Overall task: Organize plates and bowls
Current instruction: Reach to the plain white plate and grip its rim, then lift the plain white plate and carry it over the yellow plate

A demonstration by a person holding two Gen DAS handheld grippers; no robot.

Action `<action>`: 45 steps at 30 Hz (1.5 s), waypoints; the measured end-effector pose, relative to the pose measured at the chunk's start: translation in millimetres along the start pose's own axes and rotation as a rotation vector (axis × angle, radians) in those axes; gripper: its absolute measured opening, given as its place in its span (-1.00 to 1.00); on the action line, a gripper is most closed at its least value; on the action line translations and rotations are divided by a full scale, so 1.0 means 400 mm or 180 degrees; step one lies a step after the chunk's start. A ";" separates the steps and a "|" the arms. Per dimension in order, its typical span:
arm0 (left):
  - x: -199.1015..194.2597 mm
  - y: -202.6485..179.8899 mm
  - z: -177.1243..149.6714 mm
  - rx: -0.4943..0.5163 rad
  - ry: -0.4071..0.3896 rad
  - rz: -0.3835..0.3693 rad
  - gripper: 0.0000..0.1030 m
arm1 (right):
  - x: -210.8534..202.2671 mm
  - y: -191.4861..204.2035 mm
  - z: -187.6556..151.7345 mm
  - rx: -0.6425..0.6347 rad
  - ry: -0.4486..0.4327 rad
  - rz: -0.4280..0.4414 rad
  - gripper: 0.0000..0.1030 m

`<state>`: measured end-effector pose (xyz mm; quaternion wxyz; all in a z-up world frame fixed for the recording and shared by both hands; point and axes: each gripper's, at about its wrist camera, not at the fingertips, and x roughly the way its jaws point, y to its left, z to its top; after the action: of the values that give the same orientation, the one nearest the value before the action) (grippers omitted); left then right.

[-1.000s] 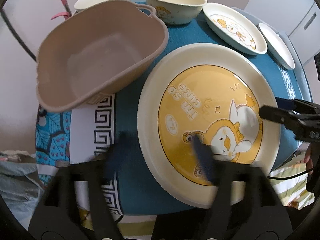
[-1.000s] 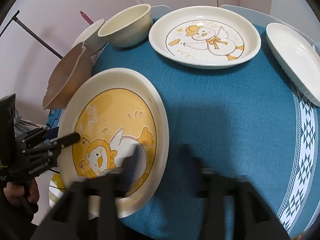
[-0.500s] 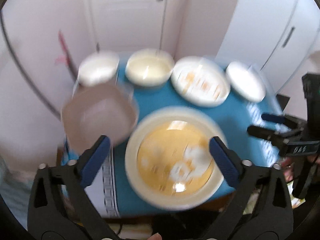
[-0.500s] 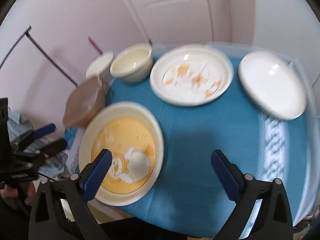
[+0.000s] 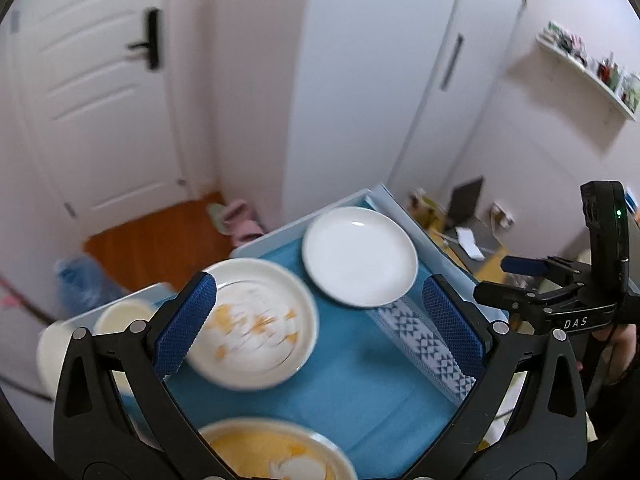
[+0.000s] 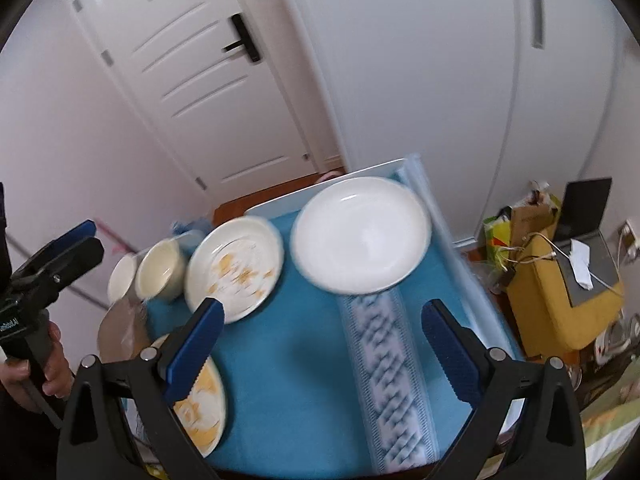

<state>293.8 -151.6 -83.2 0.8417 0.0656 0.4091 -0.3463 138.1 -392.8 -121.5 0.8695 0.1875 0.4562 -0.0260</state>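
Note:
On the blue tablecloth [image 5: 360, 392] lie a plain white plate [image 5: 360, 256] at the far right, a cream plate with a duck print [image 5: 252, 324] in the middle, and a large yellow cartoon plate [image 5: 276, 456] at the near edge. Two cream bowls [image 6: 160, 272] stand at the far left. In the right wrist view the white plate [image 6: 360, 232], duck plate [image 6: 236, 264] and yellow plate [image 6: 200, 408] also show. My left gripper [image 5: 320, 328] is open, empty and raised above the table. My right gripper [image 6: 320, 348] is open and empty too.
A tan plastic basin [image 6: 120, 332] sits at the table's left edge. A white door [image 6: 200, 80] and wardrobe stand behind the table. A yellow stool with a laptop and cables [image 6: 576, 280] is to the right. The other gripper shows at the right of the left wrist view [image 5: 560, 300].
Both grippers have lifted away from the yellow plate, risen high above the table and tilted up, so the far plates and the room now fill the views. Both are open.

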 end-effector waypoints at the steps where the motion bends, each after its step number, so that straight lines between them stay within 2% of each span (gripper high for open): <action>1: 0.046 0.001 0.019 0.0018 0.0086 -0.0046 0.99 | 0.018 -0.027 0.003 0.0063 0.0031 0.0012 0.92; 5: 0.232 0.009 0.066 0.0054 0.0459 -0.0118 0.99 | 0.119 -0.144 0.025 0.0367 0.0207 0.0093 0.90; 8: 0.358 0.026 0.072 0.0032 0.0719 -0.0147 0.92 | 0.197 -0.203 0.031 0.0546 0.0355 0.0230 0.61; 10: 0.432 0.039 0.068 0.0026 0.0883 -0.0134 0.68 | 0.240 -0.227 0.026 0.0651 0.0427 0.0280 0.42; 13: 0.520 0.058 0.057 -0.0035 0.1106 -0.0153 0.45 | 0.304 -0.256 0.022 0.0795 0.0529 0.0350 0.19; 14: 0.538 0.063 0.049 -0.0050 0.1153 -0.0153 0.41 | 0.321 -0.261 0.021 0.0825 0.0541 0.0341 0.14; 16: 0.577 0.073 0.046 -0.0064 0.1242 -0.0143 0.21 | 0.345 -0.262 0.022 0.0848 0.0554 0.0281 0.03; 19: 0.604 0.079 0.037 -0.0082 0.1302 -0.0135 0.00 | 0.362 -0.266 0.026 0.0905 0.0530 0.0239 -0.15; 21: 0.622 0.079 0.037 -0.0084 0.1342 -0.0146 -0.07 | 0.372 -0.270 0.029 0.0957 0.0541 0.0221 -0.31; 24: 0.626 0.078 0.035 -0.0070 0.1380 -0.0180 -0.34 | 0.379 -0.272 0.036 0.0986 0.0517 0.0190 -0.39; 26: 0.631 0.075 0.034 -0.0039 0.1395 -0.0190 -0.38 | 0.379 -0.271 0.037 0.1003 0.0484 0.0170 -0.44; 28: 0.637 0.069 0.032 -0.0023 0.1417 -0.0203 -0.59 | 0.383 -0.274 0.037 0.1014 0.0467 0.0163 -0.56; 33: 0.643 0.055 0.029 0.0040 0.1408 -0.0168 -0.64 | 0.393 -0.284 0.039 0.1065 0.0473 0.0134 -0.75; 45: 0.608 0.017 0.033 0.0189 0.1247 -0.0005 -0.64 | 0.388 -0.290 0.041 0.0979 0.0488 0.0153 -0.75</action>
<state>410.3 -280.3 -254.2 0.7434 0.1562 0.5548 -0.3394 216.4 -486.6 -272.5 0.7936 0.3306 0.5072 -0.0603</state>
